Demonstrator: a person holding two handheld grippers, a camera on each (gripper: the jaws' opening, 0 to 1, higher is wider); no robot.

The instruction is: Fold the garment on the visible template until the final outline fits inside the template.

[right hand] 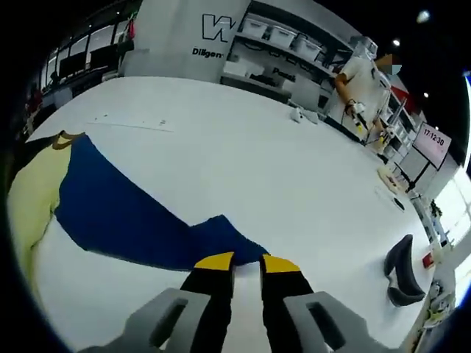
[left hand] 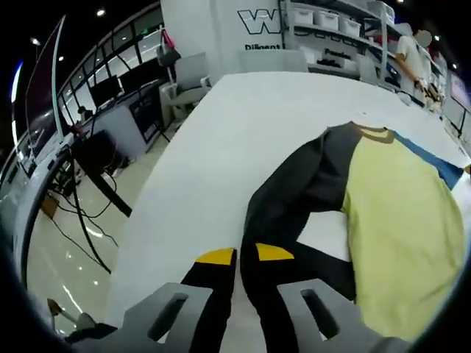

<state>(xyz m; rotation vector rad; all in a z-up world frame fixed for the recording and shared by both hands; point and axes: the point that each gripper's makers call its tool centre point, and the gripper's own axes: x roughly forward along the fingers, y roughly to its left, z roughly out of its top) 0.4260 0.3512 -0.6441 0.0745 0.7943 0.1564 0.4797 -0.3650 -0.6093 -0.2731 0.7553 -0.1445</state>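
While the garment (left hand: 397,213) lies spread flat on the white bench (left hand: 221,147), sleeves out, folding looks barely begun. The left gripper (left hand: 246,255) is nearly closed at the dark sleeve (left hand: 294,191); the right gripper (right hand: 245,262) likewise at the blue sleeve (right hand: 125,213). Whether either pinches cloth, I cannot tell.

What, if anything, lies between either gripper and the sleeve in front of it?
Nothing visible. The left gripper sits right at the dark sleeve, the right gripper at the blue sleeve; just bare white table around.
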